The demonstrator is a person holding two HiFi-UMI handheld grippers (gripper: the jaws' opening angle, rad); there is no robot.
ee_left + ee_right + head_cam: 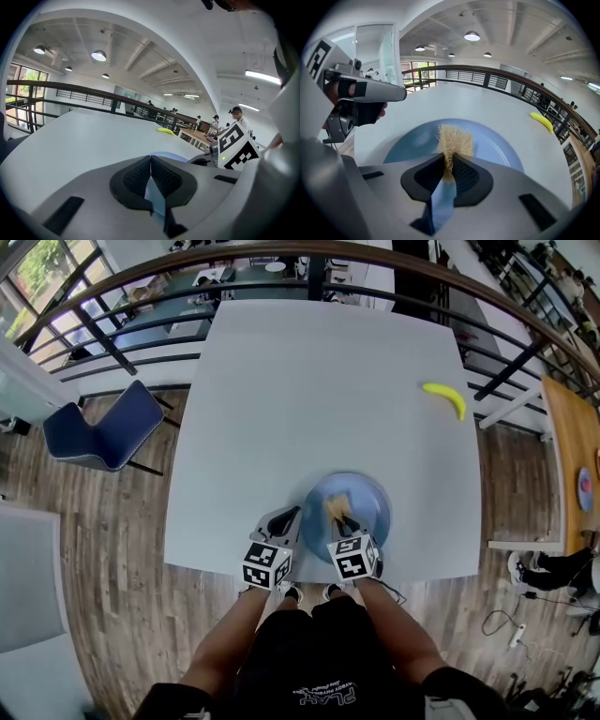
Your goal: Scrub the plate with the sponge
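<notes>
1. Both forearms (230, 643) reach forward and down from the bottom of the head view. Each one ends at a gripper by the near side of the blue plate (370, 498). The hands themselves are covered by the marker cubes.
2. The left gripper (151, 161) is at the near-left rim of the plate. Its pads are pressed together, and I see no object between them. A pale blue strip shows in the gap behind the pads, but I cannot tell what it is. Only a thin slice of the plate appears beyond the jaws in the left gripper view.
3. The right gripper (447, 161) is over the near part of the plate and its jaws are closed on the sponge (454, 140). This is a tan, fibrous pad that stands up between the pads and over the plate's middle. Whether its lower edge touches the plate is hidden by the jaws.
4. The plate lies on the white table (309, 381), close to the near edge.
5. A yellow banana (445, 397) lies far behind the plate, to its right.
6. A blue chair (103, 427) stands off the table, left of the plate.
7. A dark railing (314, 273) runs beyond the plate, past the far edge of the table.
</notes>
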